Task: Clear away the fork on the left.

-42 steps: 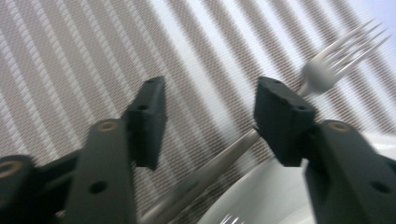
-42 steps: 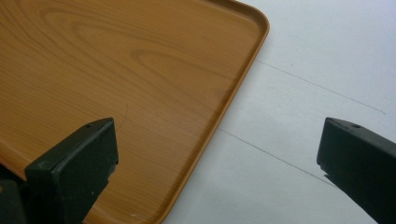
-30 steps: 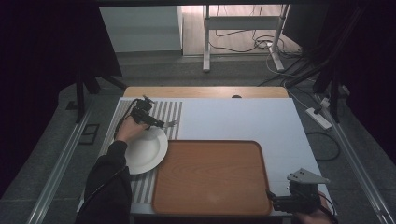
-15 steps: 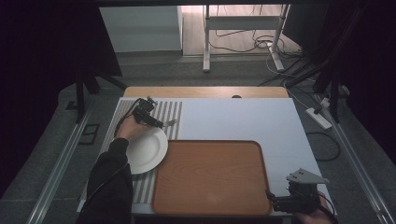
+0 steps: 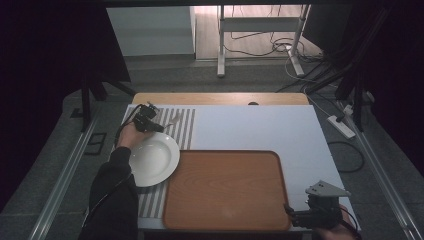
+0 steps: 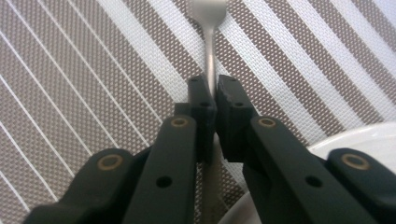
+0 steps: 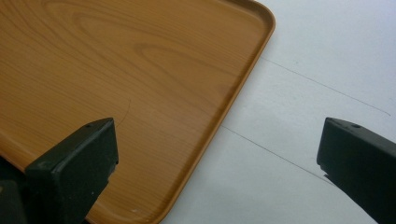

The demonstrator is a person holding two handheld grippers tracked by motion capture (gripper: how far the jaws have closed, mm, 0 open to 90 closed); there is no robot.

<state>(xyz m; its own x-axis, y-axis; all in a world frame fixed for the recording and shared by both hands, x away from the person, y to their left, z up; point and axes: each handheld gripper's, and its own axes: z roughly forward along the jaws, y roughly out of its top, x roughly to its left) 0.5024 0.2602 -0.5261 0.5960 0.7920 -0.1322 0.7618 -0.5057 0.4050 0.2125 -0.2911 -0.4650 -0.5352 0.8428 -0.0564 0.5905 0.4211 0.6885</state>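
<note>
Black jaws of my left hand-held gripper (image 6: 210, 100) are pinched together on the thin metal handle of a utensil (image 6: 208, 28), which runs up between them toward a rounded head at the top of the left gripper view; I cannot tell whether it is a spoon or a fork. Under it lies a brown-and-white striped placemat (image 6: 93, 70), and the rim of a white plate (image 6: 359, 135) curves in at the lower right. From the high view, my left forearm in its dark sleeve reaches forward along the left side of the desk (image 5: 260, 125), the hand bent inward so the left hand-held gripper (image 5: 155, 127) points right, just beyond the plate (image 5: 152, 159) and over the placemat (image 5: 182, 125). My right hand sits low at the near right corner, holding the right hand-held gripper (image 5: 289, 212) pointed left at the edge of the wooden tray (image 5: 225, 190). In the right gripper view its 2 jaws stand wide apart with nothing between them, over the tray's (image 7: 140, 70) corner and the white desk (image 7: 303, 70).
</note>
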